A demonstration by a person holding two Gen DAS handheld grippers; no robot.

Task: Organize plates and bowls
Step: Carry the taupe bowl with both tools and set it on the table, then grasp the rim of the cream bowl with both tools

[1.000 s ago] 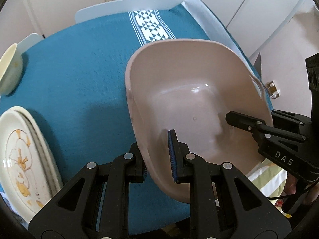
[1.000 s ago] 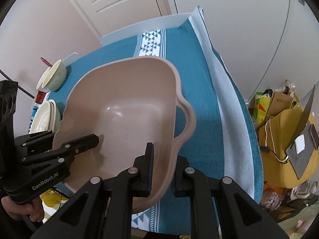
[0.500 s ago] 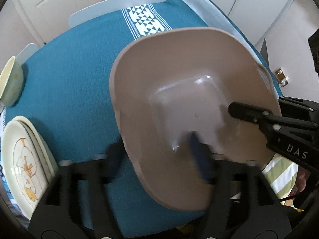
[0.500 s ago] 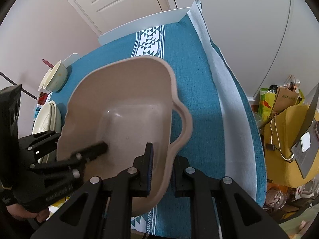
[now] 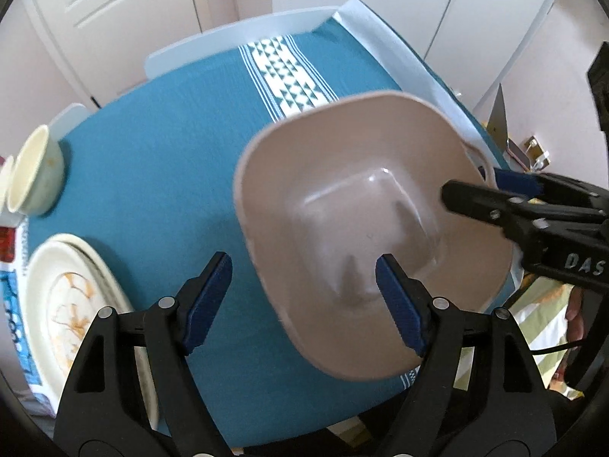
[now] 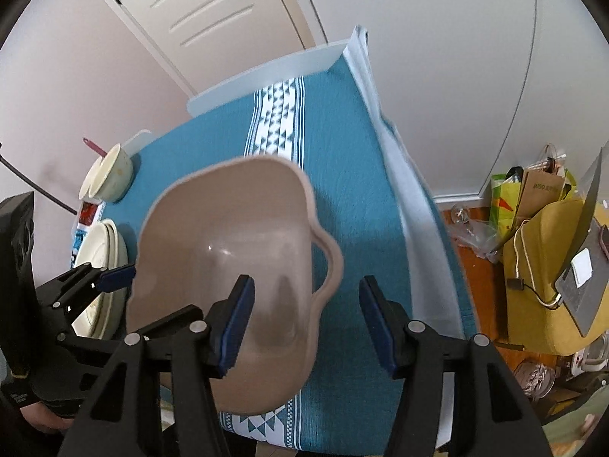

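On the counter (image 5: 160, 160), spread with a teal cloth (image 6: 354, 175) bearing a white band of triangles, a large beige basin (image 5: 361, 228) sat near the front edge, its flat square bottom facing up into both views. A looped handle (image 6: 327, 266) stuck out from the basin's right side. The left hand-held gripper (image 5: 304, 297) stood released, its blue-padded fingers spread wide: one pad hung over the basin's inside near the front wall, the other over the bare cloth to the basin's left, so that the near-left rim lay between them without either pad visibly pressing it. The right hand-held gripper (image 6: 308, 316) was likewise released, fingers far apart, one pad over the basin's interior and the other out over the cloth beyond the handle; whether the pads touched the rim could not be told. Seen from the left wrist, the right hand-held gripper's fingers reached in over the basin's right rim.

At the left edge of the counter lay a stack of cream plates (image 5: 72, 304) with an orange drawing on the top one, well apart from the basin. Farther back on the same side a cream bowl (image 6: 110, 175) sat on the cloth, just beside another pale dish whose shape was too cut off to make out.
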